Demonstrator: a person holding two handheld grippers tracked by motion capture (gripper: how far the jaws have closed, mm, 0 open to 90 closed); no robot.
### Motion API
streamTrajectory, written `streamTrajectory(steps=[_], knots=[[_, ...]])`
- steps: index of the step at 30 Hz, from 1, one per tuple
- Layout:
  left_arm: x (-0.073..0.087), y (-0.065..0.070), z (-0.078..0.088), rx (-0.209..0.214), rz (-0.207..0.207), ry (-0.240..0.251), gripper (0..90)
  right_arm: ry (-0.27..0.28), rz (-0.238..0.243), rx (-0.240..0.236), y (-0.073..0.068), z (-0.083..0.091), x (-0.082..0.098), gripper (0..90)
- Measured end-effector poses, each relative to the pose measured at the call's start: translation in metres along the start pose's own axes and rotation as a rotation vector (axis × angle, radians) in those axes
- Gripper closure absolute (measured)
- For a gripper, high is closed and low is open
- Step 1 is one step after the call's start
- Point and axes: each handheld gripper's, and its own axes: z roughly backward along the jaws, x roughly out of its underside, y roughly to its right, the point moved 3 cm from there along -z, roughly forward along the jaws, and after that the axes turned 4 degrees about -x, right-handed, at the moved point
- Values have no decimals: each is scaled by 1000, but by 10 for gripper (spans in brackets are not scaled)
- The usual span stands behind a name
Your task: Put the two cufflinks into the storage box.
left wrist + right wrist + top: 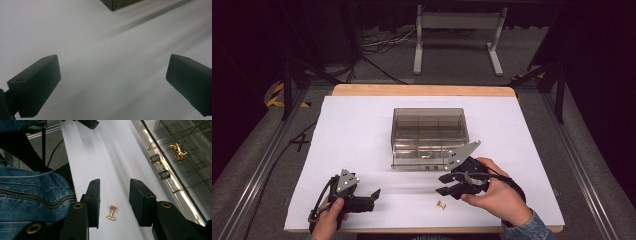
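Cufflink (111,212), gold, lay on its side on the sheet (362,130), near the front edge and well apart from the box (429,135). Seen in the right gripper view between the two jaws, touched by neither pad. Right gripper (443,185) held part-way apart with nothing gripped, tips pointing across the sheet just above and beyond the cufflink in the high view. Left gripper (374,194) rested to the side, jaws wide apart over bare sheet, empty.

Step in hand, by judgement: picking up the cufflink, probably to join the second cufflink (178,151) already inside a near compartment of the box.

How best done:
- Needed a straight descent, keeping the cufflink centred between the pads, until the tips almost met the sheet.
- Better gripped across the thin stem than across the round head; likely to roll or squirt out otherwise.
- Called for a slow, even close, since a small hard piece on smooth paper would skid if nudged by one pad first.
- Worth watching the front edge: close by, so a flick that way might have sent the cufflink off the table.
- Wise to lift only once clamped firmly, then clear the box wall before lowering.
- Left gripper best kept where it was.
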Motion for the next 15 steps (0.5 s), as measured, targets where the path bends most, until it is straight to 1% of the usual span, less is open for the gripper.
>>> streamTrajectory(steps=[2, 3, 4, 6, 9, 11, 15], knots=[[0, 0, 0, 1, 1, 1, 4, 15, -4, -8, 1, -3, 3, 616], [0, 0, 0, 2, -1, 1, 4, 3, -11, -10, 2, -6, 5, 616], [0, 0, 1, 1, -1, 1, 4, -4, -8, -5, 2, -9, 7, 617], [0, 0, 1, 1, 0, 3, 4, 2, -9, -24, 2, -13, 9, 618], [0, 1, 1, 1, 3, 5, 4, -20, -12, -28, 3, -21, 12, 617], [-1, 0, 1, 1, 1, 5, 4, -25, -15, -35, 3, -25, 13, 616], [-1, 0, 2, 4, 1, 4, 4, -31, -7, -51, 1, -32, 16, 612]])
